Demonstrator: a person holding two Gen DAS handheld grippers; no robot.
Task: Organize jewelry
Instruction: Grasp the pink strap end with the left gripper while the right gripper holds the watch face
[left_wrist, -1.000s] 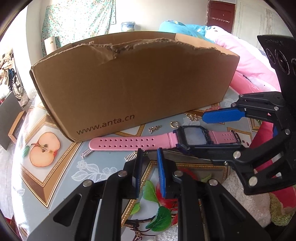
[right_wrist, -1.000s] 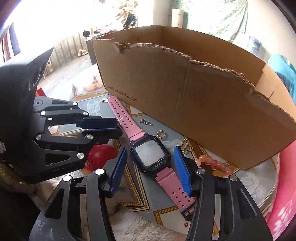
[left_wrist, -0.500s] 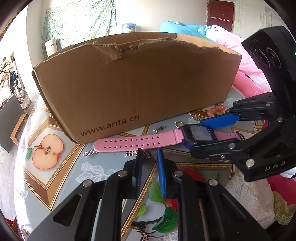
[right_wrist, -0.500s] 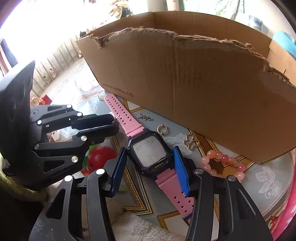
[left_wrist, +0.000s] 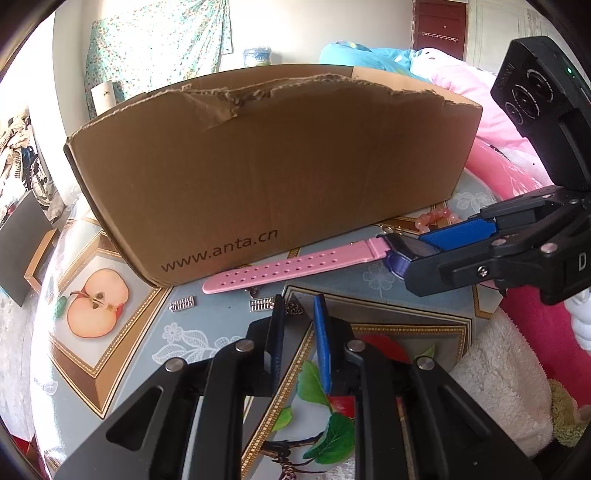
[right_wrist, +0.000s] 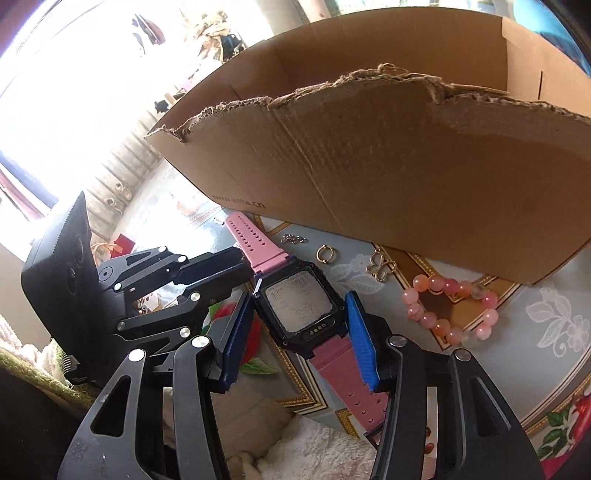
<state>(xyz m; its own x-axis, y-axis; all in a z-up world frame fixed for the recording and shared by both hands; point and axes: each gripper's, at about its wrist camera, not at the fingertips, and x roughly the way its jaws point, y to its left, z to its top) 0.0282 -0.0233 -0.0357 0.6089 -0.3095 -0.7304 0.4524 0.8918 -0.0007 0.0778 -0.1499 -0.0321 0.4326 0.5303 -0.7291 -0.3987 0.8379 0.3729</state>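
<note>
A watch (right_wrist: 299, 306) with a black case and pink strap sits between the blue pads of my right gripper (right_wrist: 299, 299), which is shut on the case. In the left wrist view the right gripper (left_wrist: 413, 254) holds the watch at the right, and the pink strap (left_wrist: 295, 264) slants just above the table in front of the cardboard box (left_wrist: 277, 166). My left gripper (left_wrist: 298, 301) hovers over the tablecloth with a narrow gap between its pads and nothing in it. It also shows at the left of the right wrist view, as the left gripper (right_wrist: 236, 277).
A pink bead bracelet (right_wrist: 450, 314), a gold butterfly pendant (right_wrist: 382, 267), a gold ring (right_wrist: 325, 254) and a small chain piece (right_wrist: 293, 239) lie by the box wall (right_wrist: 406, 166). Two silver clips (left_wrist: 181, 304) lie near the left fingers. A white fluffy cloth (left_wrist: 498, 369) borders the table's right edge.
The right gripper has closed on the watch case, rolled, and carried the watch up and to the right in the left wrist view. The left gripper has stayed put.
</note>
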